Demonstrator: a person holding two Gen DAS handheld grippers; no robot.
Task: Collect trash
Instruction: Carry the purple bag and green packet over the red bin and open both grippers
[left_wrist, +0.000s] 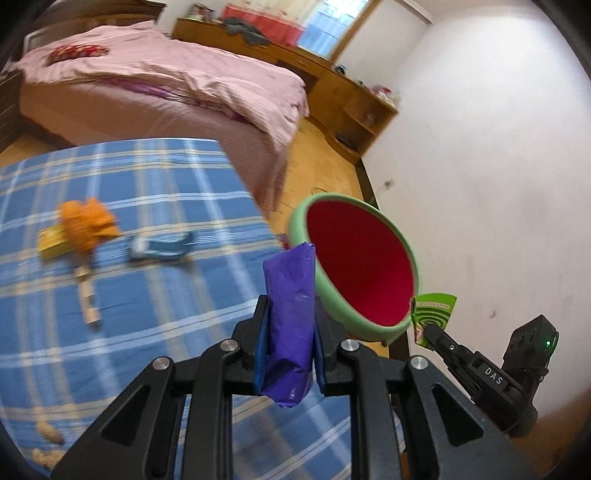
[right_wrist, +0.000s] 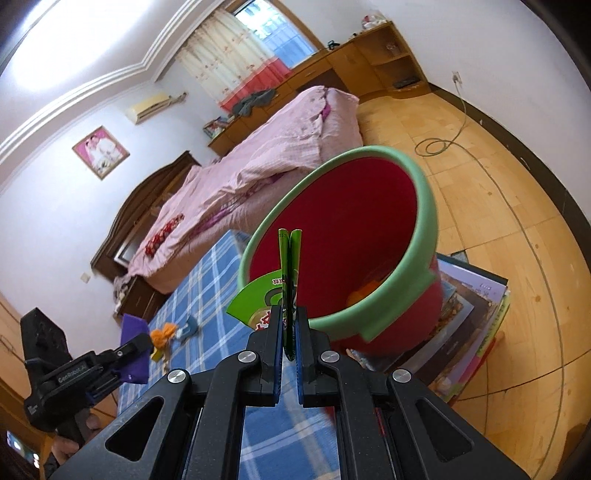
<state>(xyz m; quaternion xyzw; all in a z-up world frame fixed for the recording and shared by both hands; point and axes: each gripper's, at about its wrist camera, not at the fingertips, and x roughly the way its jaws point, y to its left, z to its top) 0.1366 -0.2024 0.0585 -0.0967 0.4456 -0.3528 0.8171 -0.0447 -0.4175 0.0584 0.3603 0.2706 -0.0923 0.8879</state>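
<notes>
While both loads hang at the bin (right_wrist: 402, 295) rim | left gripper (left_wrist: 288, 332) clamps purple wrapper (left_wrist: 290, 325), right gripper (right_wrist: 290, 332) pinches green packet (right_wrist: 290, 280) | you're mid-deposit | next: center each over the opening, then release.

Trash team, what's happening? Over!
Left gripper shut on purple wrapper. Right gripper shut on green wrapper. Both near the bin. Nothing blocking.

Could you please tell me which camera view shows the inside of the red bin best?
The right wrist view: it looks down into the red bin to its bottom. The left wrist view shows only its green rim and upper inner wall.
</notes>
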